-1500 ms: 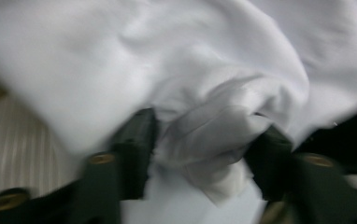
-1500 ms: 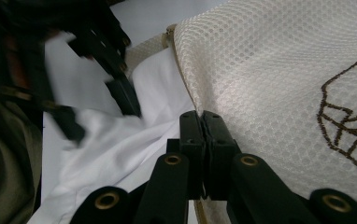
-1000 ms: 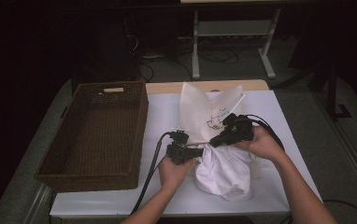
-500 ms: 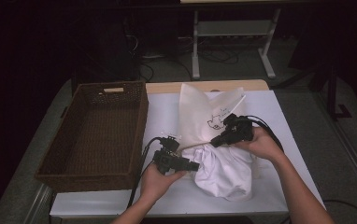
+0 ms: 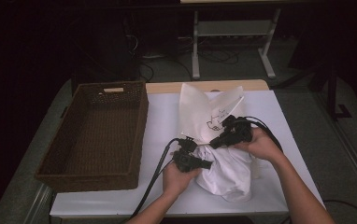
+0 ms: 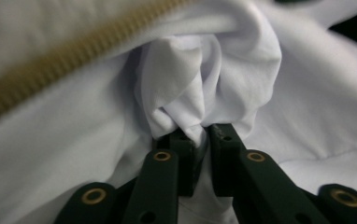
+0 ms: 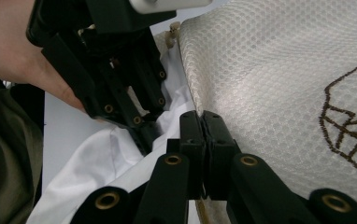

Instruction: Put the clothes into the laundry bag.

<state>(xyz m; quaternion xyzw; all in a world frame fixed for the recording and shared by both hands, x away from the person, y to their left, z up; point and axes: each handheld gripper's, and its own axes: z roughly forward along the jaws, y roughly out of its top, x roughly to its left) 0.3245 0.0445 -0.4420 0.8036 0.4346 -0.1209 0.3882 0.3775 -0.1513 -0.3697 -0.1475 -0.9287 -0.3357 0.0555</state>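
Table carries a brown wicker basket at its left and a mesh bag with white cloth bunched at its mouth. Right gripper is clamped on the bag's zipper edge; left gripper, just beside it, pinches a fold of the cloth.
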